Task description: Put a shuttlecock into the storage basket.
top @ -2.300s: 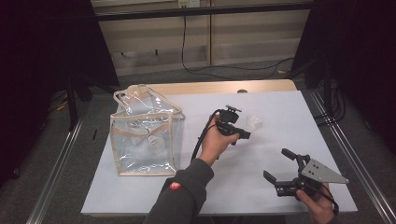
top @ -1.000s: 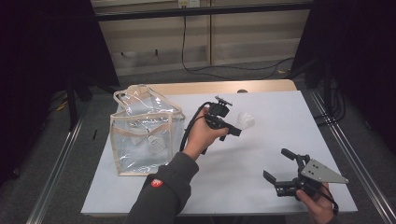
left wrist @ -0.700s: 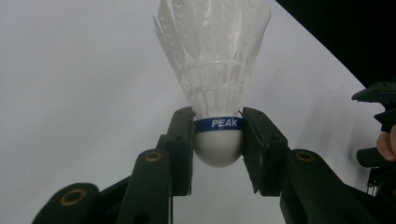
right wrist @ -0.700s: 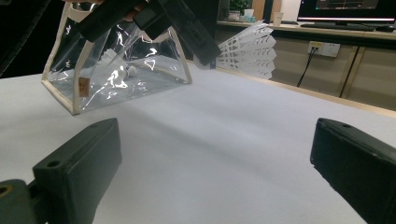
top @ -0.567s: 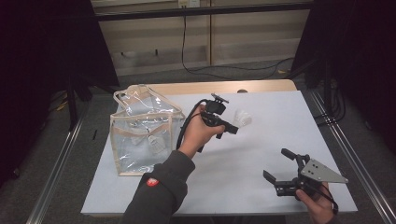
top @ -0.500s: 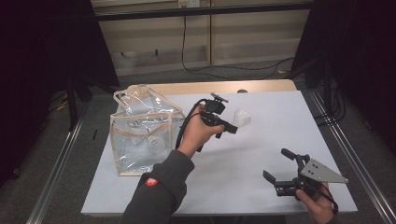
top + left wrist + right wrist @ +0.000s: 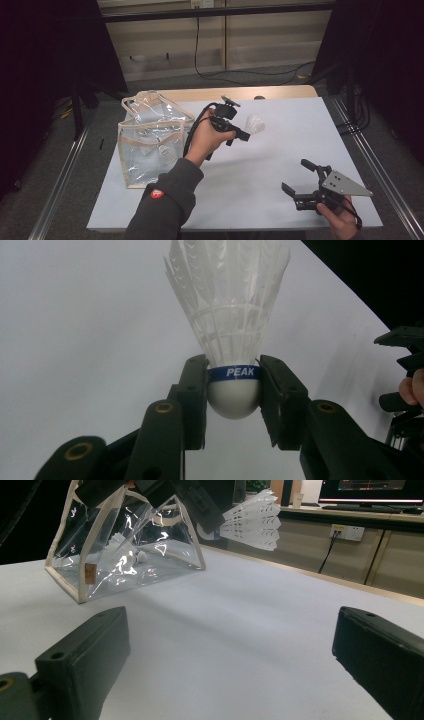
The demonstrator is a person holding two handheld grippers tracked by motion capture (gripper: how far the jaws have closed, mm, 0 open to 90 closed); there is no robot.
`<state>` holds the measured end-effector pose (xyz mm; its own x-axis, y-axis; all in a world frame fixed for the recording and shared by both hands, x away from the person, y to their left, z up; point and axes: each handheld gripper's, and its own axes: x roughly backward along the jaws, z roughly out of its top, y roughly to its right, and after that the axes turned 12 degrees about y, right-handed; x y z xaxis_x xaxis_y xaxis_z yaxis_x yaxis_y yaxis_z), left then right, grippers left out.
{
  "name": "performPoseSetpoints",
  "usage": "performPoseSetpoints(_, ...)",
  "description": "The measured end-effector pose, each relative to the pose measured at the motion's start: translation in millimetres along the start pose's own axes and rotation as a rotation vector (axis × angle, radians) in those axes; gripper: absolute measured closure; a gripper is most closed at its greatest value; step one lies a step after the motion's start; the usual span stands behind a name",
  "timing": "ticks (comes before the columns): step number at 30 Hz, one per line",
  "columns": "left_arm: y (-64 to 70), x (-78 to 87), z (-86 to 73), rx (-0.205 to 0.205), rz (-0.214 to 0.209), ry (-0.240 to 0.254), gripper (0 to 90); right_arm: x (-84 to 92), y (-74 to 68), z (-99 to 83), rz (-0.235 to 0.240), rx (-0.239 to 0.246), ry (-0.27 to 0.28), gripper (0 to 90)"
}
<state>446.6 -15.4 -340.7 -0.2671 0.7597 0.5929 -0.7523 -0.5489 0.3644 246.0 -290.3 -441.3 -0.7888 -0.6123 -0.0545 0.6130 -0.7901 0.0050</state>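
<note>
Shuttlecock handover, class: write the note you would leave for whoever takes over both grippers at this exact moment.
Left gripper: shut on the shuttlecock, jaws pressing its cork base at the blue band, held above the table.
Right gripper: open, holding nothing, low near the table's front right.
Clear bag: stands at the table's left; at least one shuttlecock seems to lie inside it.
Done: shuttlecock picked up.
Left: probably carry it over the bag's opening and drop it in.
</note>
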Motion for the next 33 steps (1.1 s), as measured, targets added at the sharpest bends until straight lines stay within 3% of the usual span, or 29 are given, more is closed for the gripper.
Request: performPoseSetpoints(33,-7.7,39.4,16.4,-0.008,0.011,0.006,65.4,0.1,-0.3,0.4,0.003,0.0,0.003,2.0)
